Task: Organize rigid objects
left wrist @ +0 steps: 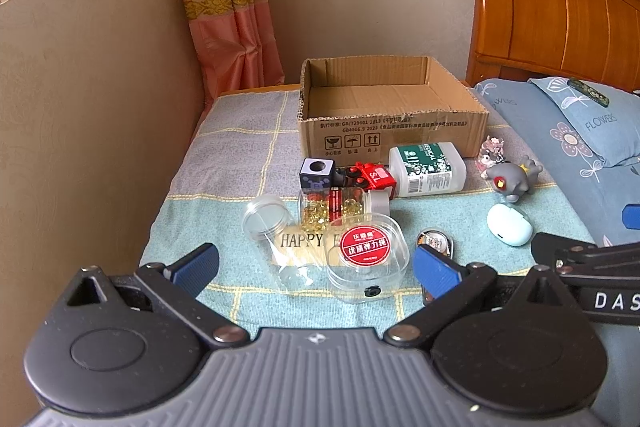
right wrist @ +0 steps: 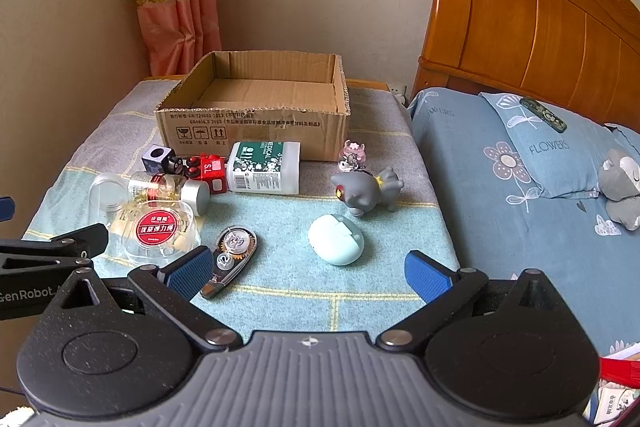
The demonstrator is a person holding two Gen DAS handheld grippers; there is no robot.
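An open cardboard box (left wrist: 394, 135) (right wrist: 256, 135) stands empty at the back of the cloth-covered table. In front of it lie a white bottle with green label (left wrist: 426, 169) (right wrist: 266, 167), a red toy truck (left wrist: 370, 179) (right wrist: 208, 167), a dark cube (left wrist: 318, 173) (right wrist: 158, 157), a capsule jar (left wrist: 340, 207) (right wrist: 172, 189), a clear case with red sticker (left wrist: 366, 259) (right wrist: 156, 231), a clear round jar (left wrist: 266, 219), a correction tape (right wrist: 232, 255), a mint earbud case (left wrist: 510, 225) (right wrist: 336, 239) and a grey figurine (left wrist: 514, 179) (right wrist: 368, 189). My left gripper (left wrist: 316, 269) is open before the clear case. My right gripper (right wrist: 308, 273) is open before the earbud case.
A small pink figure (left wrist: 494, 151) (right wrist: 352, 155) stands by the box's right corner. A bed with blue floral pillow (right wrist: 560, 151) and wooden headboard (right wrist: 540, 19) lies to the right. A wall and pink curtain (left wrist: 224, 7) close the left and back.
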